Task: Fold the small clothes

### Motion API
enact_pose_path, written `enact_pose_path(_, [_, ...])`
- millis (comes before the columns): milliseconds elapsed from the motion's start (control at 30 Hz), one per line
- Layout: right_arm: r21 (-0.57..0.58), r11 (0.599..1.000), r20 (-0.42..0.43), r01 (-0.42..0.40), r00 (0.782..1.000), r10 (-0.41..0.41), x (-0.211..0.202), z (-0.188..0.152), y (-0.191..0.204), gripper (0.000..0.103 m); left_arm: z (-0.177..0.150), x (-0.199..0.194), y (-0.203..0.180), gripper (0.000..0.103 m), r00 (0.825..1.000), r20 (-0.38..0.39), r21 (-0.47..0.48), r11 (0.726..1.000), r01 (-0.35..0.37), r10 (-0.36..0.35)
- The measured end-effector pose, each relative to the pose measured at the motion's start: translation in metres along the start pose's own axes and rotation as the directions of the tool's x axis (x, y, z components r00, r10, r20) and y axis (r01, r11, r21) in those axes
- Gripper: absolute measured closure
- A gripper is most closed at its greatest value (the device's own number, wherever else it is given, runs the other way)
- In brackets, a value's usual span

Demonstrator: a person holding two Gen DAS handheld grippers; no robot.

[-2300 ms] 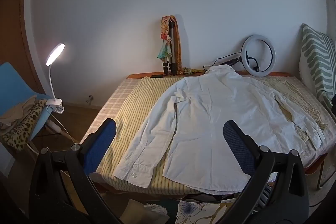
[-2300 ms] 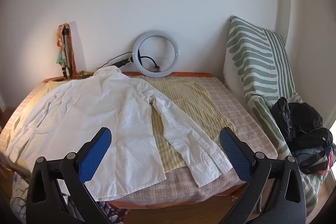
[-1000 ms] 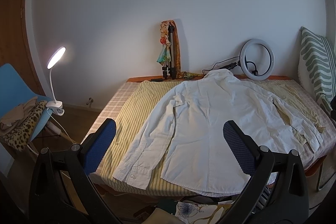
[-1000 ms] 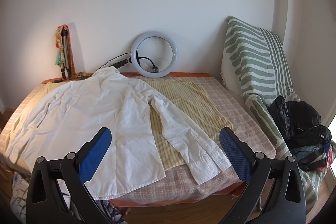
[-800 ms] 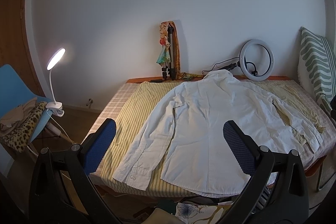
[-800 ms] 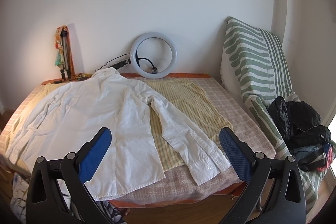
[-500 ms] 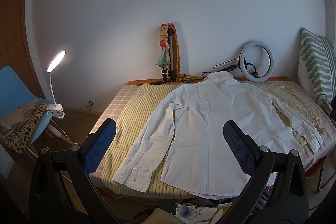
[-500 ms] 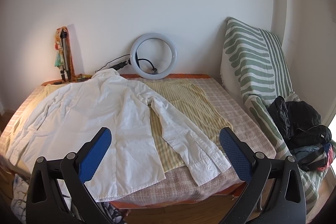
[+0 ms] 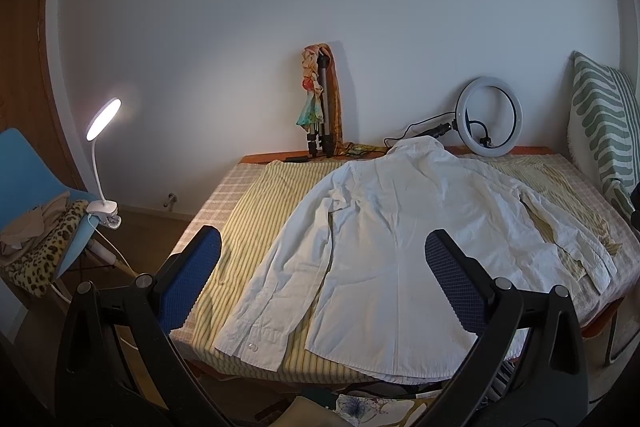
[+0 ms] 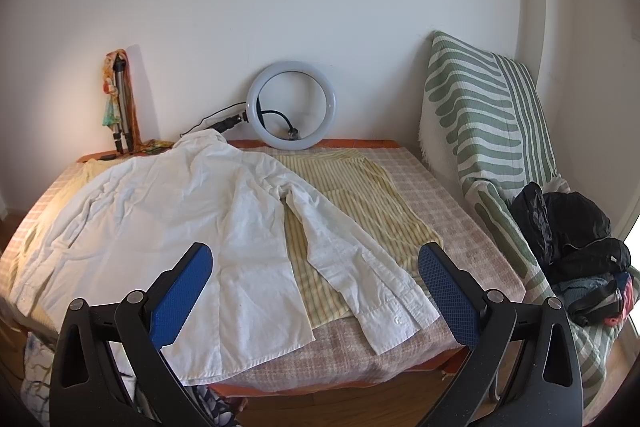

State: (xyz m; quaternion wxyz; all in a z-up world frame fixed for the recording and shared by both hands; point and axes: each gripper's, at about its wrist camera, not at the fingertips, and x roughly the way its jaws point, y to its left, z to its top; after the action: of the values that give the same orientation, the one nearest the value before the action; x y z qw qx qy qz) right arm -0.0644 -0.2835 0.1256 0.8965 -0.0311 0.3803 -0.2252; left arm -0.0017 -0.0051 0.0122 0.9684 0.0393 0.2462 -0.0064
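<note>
White shirt (image 9: pixel 392 227) lies spread flat, back up, across my bed (image 10: pixel 452 203), collar at the far edge by the ring light (image 10: pixel 291 105), hem hanging over the near edge. My left gripper (image 9: pixel 320 263) and right gripper (image 10: pixel 316 279) both gape wide with nothing held, short of the near edge.

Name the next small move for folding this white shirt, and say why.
Probably lower the right hand-held gripper onto the near cuff of the white shirt. The shirt lies spread flat with both sleeves out, nothing folded yet, and both the right and the left hand-held gripper are open and empty above its near edge.
</note>
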Motion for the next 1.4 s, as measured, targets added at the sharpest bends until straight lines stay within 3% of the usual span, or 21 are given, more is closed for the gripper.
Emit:
enact_pose_path(1000, [0.053,0.998,-0.01,-0.03,0.999,0.03,0.035,0.012,-0.001,0.001,0.01,0.057,-0.006,0.0,0.999,-0.029,0.021,1.0,-0.015,0.015])
enact_pose_path(1233, [0.044,0.998,-0.016,-0.042,0.999,0.043,0.041,0.015,0.007,0.001,0.003,0.078,0.009,0.0,0.998,-0.057,0.019,1.0,-0.014,0.015])
enact_pose_path(1400, [0.037,0.997,-0.015,-0.068,0.998,0.069,0.045,0.019,0.017,0.001,-0.007,0.102,0.045,0.0,0.994,-0.107,-0.034,0.999,-0.005,0.001])
